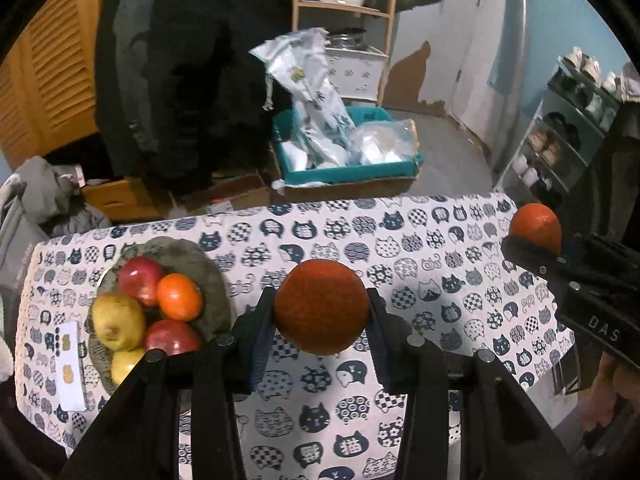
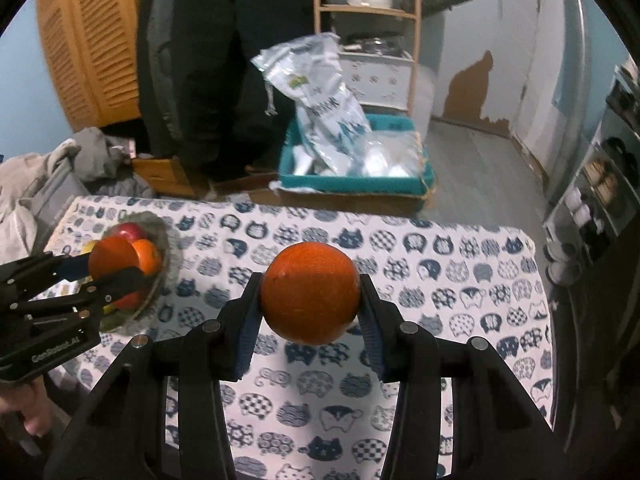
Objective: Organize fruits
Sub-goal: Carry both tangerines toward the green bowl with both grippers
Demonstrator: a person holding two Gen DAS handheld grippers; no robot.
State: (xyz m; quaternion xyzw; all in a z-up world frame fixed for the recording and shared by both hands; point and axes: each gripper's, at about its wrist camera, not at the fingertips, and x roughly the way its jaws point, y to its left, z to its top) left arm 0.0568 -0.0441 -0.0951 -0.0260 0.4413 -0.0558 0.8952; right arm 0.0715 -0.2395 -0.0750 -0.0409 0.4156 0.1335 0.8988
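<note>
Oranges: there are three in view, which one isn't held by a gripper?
The orange in the bowl, resting against the red apple. The other two hang above the tablecloth, one clamped in the left gripper, one in the right gripper.

You are looking at a blue wall (image 2: 472,32) with peeling paint, a grey floor (image 2: 476,160), a wooden shelf (image 2: 414,40), an orange slatted door (image 2: 96,40) and a shoe rack (image 1: 560,140) standing by the side.
</note>
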